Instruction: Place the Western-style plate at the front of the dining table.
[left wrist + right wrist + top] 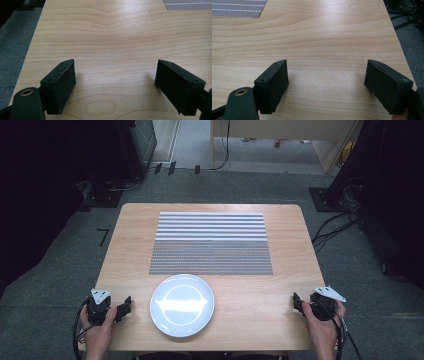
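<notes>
The white plate [182,304] lay at the near middle of the wooden table [125,225], round and bare, with a bright glare across its centre. At twelve o'clock from it, just beyond its far rim and apart from it, a striped grey placemat [211,242] covered the middle of the tabletop, its far half paler than its near half.

At nine o'clock from the plate, near the table's near left corner, the left gripper [125,306] sat in the person's left hand [95,326], its tips pointing toward the plate and close beside its rim without touching. In the left gripper view its jaws stood wide apart over bare wood, nothing between them, with a corner of the placemat at the top right.

At three o'clock, well apart from the plate near the table's right edge, the right gripper [297,303] was held in the right hand [320,325]. Its jaws were likewise spread wide and empty over bare wood.
</notes>
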{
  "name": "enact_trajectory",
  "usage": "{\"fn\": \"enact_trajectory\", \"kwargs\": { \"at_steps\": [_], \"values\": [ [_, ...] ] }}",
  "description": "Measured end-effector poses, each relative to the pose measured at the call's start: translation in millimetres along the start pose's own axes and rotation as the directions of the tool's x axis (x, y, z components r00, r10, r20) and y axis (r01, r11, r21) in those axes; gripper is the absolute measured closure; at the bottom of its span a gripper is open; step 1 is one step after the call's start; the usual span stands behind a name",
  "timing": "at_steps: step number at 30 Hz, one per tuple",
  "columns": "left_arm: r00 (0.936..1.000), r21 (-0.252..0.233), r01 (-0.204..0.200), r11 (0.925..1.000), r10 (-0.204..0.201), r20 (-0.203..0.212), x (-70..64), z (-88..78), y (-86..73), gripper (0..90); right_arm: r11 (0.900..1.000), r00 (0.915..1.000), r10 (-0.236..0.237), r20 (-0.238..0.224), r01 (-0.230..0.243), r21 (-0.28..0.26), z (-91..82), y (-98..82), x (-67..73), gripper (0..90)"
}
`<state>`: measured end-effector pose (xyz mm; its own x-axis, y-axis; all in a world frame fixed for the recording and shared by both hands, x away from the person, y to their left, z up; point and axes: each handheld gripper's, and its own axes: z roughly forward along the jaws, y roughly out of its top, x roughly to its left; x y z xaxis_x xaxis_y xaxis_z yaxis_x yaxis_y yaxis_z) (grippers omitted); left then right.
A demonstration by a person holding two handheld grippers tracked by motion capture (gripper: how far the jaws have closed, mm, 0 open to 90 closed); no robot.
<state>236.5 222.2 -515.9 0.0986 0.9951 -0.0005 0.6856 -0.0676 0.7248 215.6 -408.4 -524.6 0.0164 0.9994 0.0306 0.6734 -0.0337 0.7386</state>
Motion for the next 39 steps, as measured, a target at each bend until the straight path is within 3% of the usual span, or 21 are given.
{"fn": "enact_trajectory", "kwargs": {
  "at_steps": [6,11,14,16,19,21,23,28,34,39],
  "values": [
    [0.9996,0.007,0.022,0.9997,-0.022,0.015,2.9,-1.3,1.5,16.8,0.999,0.9992,0.04,-0.004,-0.04,-0.011,0.0,0.9,-0.6,17.5],
    [0.9961,-0.018,0.079,0.9967,-0.078,0.041,5.4,-6.0,1.3,16.8,0.997,0.9979,0.064,-0.01,-0.064,-0.04,-5.1,6.3,4.4,17.1],
    [0.9929,-0.037,0.107,0.9936,-0.105,0.056,3.8,-9.7,4.5,16.9,0.997,0.9975,0.058,-0.04,-0.06,-0.045,-9.2,11.9,12.8,16.5],
    [0.9963,-0.057,0.081,0.9951,-0.08,0.031,-0.9,-12.8,9.8,16.9,0.996,0.996,0.063,-0.064,-0.066,-0.053,-12.6,18.0,18.0,16.4],
    [0.9974,-0.085,0.062,0.9944,-0.059,0.041,-8.1,-17.4,19.8,16.9,0.996,0.9956,0.051,-0.078,-0.057,-0.065,-16.0,27.6,25.1,16.7],
    [0.9997,-0.095,0.018,0.9953,-0.016,0.019,-14.5,-18.5,24.5,16.9,0.996,0.9946,0.051,-0.091,-0.058,-0.071,-16.9,33.7,28.5,17.1],
    [0.9997,-0.097,-0.001,0.9953,0.003,0.025,-18.2,-17.4,27.8,16.9,0.995,0.994,0.055,-0.094,-0.063,-0.08,-17.6,39.5,31.7,17.5],
    [0.9985,-0.105,0.02,0.9943,-0.015,0.053,-18.9,-13.5,38.7,16.9,0.992,0.9917,0.057,-0.115,-0.069,-0.103,-17.7,54.0,37.8,20.0],
    [0.9961,-0.107,0.012,0.9942,-0.003,0.088,-23.5,-5.2,53.4,16.8,0.991,0.9908,0.041,-0.129,-0.057,-0.124,-10.2,73.7,51.0,21.1],
    [0.993,-0.116,0.025,0.993,-0.011,0.118,-28.0,-3.3,52.4,16.8,0.988,0.9878,0.03,-0.153,-0.052,-0.146,-7.6,88.0,62.8,21.6]
  ]
}}
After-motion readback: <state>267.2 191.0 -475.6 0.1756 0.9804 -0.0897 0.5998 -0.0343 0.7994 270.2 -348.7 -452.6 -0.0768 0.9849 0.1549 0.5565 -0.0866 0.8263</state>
